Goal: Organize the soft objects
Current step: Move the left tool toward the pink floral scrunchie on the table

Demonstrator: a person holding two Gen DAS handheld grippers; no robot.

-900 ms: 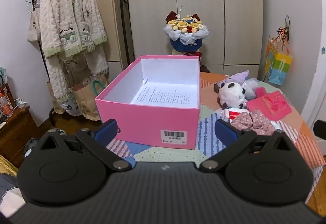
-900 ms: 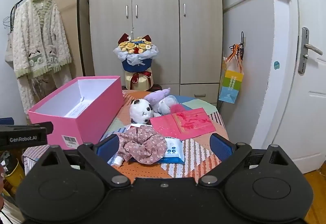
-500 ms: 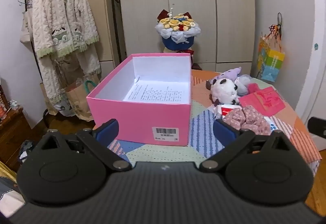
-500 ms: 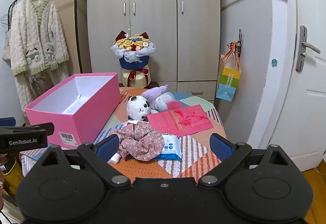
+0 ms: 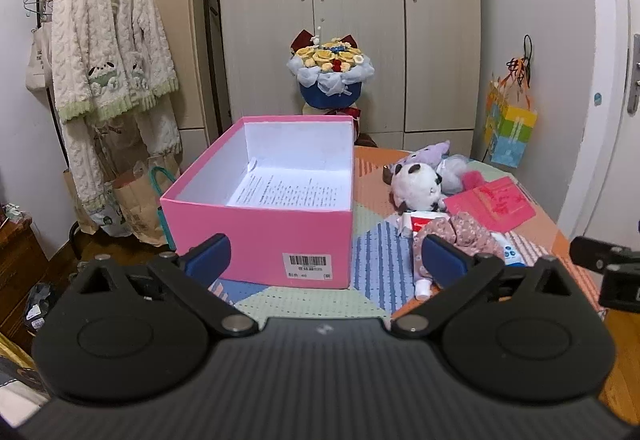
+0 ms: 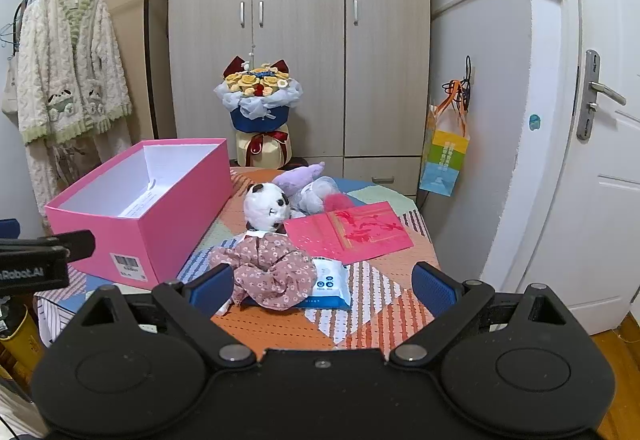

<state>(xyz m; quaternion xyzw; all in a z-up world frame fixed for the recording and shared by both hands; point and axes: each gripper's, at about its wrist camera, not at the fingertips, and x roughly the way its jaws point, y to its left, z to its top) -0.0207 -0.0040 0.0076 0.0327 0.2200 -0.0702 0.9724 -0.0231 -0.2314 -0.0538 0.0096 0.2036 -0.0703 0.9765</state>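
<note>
An open pink box (image 5: 260,236) (image 6: 160,224) with a printed sheet inside stands on the left of the patchwork table (image 5: 372,264). To its right lie a white panda plush (image 5: 416,188) (image 6: 266,206), a purple plush (image 6: 300,176), and a floral fabric scrunchie (image 6: 272,272) (image 5: 460,232) on a wipes pack (image 6: 330,288). My left gripper (image 5: 324,260) is open and empty, in front of the box. My right gripper (image 6: 322,282) is open and empty, just short of the scrunchie.
A red envelope (image 6: 352,232) lies right of the panda. A small tube (image 5: 422,286) lies near the table's front edge. A flower bouquet (image 6: 258,108) and a wardrobe stand behind the table. A clothes rack (image 5: 108,52) stands at left, a door (image 6: 600,144) at right.
Both grippers have pulled back and risen a little, so the box and the plush toys look smaller. Both stay open. Nothing on the table has moved.
</note>
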